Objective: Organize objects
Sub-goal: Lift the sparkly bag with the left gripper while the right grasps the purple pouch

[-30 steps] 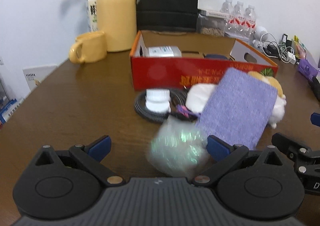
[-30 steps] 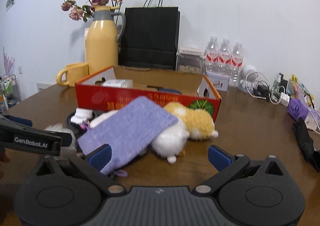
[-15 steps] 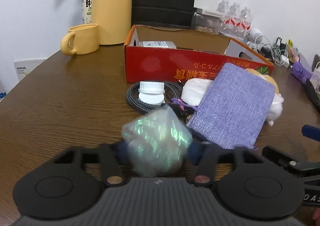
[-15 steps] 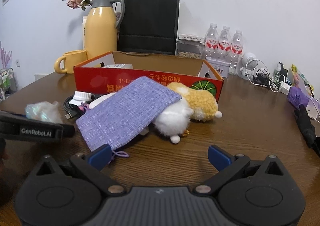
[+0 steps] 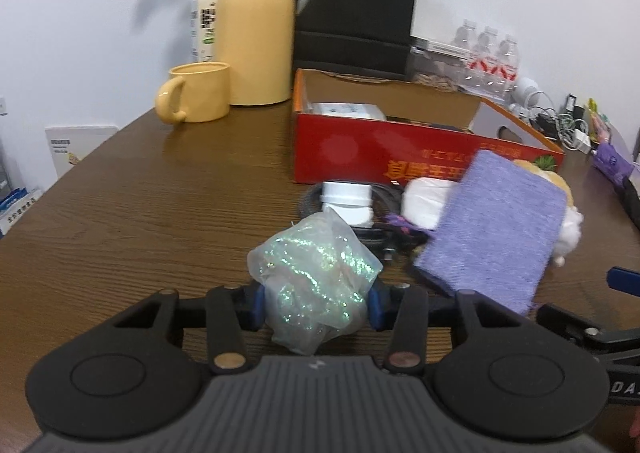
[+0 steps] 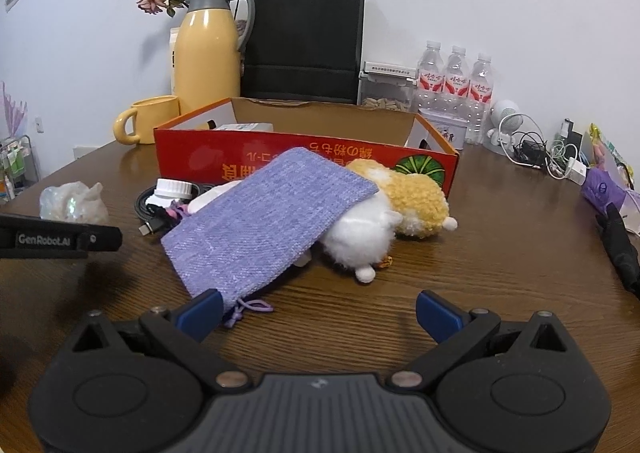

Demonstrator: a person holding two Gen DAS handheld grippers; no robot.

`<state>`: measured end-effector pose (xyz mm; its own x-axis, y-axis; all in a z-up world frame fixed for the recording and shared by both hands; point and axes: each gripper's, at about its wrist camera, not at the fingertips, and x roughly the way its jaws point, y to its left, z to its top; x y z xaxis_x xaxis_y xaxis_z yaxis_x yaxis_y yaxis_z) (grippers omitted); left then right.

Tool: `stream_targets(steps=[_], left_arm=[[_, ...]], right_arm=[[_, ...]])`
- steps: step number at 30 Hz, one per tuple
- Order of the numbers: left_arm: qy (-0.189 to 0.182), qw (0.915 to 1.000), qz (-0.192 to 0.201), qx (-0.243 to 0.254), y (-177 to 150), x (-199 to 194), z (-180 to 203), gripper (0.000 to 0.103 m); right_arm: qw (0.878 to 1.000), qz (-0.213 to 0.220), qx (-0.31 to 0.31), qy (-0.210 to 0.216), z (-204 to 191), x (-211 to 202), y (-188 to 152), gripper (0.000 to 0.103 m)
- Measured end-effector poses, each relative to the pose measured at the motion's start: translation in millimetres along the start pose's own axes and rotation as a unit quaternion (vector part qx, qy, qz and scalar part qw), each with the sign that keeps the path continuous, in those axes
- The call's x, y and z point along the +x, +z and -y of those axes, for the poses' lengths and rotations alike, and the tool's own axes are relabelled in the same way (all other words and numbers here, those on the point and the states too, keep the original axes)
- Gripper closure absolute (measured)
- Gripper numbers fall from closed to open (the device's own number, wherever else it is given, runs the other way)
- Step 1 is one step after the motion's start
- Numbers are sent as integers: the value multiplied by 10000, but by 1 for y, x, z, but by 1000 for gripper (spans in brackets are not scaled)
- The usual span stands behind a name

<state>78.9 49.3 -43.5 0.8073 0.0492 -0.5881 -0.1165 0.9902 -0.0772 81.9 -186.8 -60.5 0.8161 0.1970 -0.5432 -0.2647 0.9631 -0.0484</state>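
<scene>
My left hand-held gripper has just closed on the crinkly iridescent plastic bag, ready for the red cardboard box; my right hand-held gripper waits open.

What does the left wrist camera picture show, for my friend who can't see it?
The left tool squeezes a glittery crumpled plastic bag just above a brown wooden table. Behind it lie a purple pouch, a white jar and an open red box.
</scene>
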Motion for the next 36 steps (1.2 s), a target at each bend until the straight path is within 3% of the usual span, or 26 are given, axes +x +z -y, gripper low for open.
stream_targets(steps=[13,21,25,28,32,33,34,36], left_arm=[[205,9997,-54,-147,2,2,-32,57],[123,9990,-143,-398,2,8,-46,57],[70,9990,-120,-418,1,8,-47,57],[54,9990,-113,-432,0,8,-47,57],[79,9990,-111,-429,0,7,-47,57],[82,9990,-109,-431,0,7,-47,57],[84,9989,-105,-439,-1,6,-47,57],[70,9989,-102,-453,-2,4,-48,57]], right_arm=[[9984,-29,530,169,-15,11,18,0],[9868,-722,1415,302,-22,53,34,0],[9908,-718,1150,-12,-37,59,34,0],[9931,-651,972,-13,-43,59,32,1],[9956,-529,765,149,-51,51,29,25],[9955,-492,758,277,-51,48,29,41],[9951,-462,770,411,-52,44,28,49],[9951,-445,748,465,-54,39,27,93]])
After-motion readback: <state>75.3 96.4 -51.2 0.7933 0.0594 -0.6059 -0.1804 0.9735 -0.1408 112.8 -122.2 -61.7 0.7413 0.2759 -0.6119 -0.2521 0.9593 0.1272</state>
